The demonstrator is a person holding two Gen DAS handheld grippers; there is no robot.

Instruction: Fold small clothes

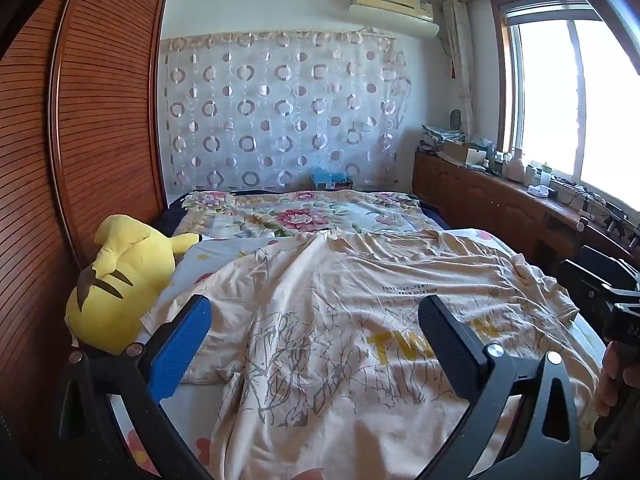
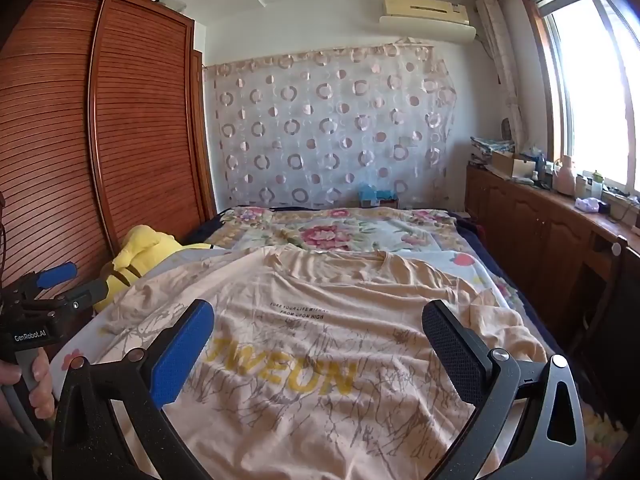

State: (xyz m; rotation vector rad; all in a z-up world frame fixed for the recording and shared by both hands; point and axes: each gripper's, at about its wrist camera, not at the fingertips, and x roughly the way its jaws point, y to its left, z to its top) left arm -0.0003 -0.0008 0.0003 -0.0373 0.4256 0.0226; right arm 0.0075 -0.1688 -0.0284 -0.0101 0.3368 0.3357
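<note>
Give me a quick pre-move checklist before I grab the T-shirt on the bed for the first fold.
1. Left tongs wide open, nothing between the pads: ok.
2. Right tongs wide open, nothing held: ok.
3. Beige T-shirt spread print side up on the bed: ok.
4. Shirt smooth enough to fold: not ok; the sleeve on the window side is bunched and the body is wrinkled.
5. Yellow plush toy off the shirt: ok, it lies beside it by the wardrobe.
6. Near hem reachable: cannot tell, it is hidden under the tongs.
</note>
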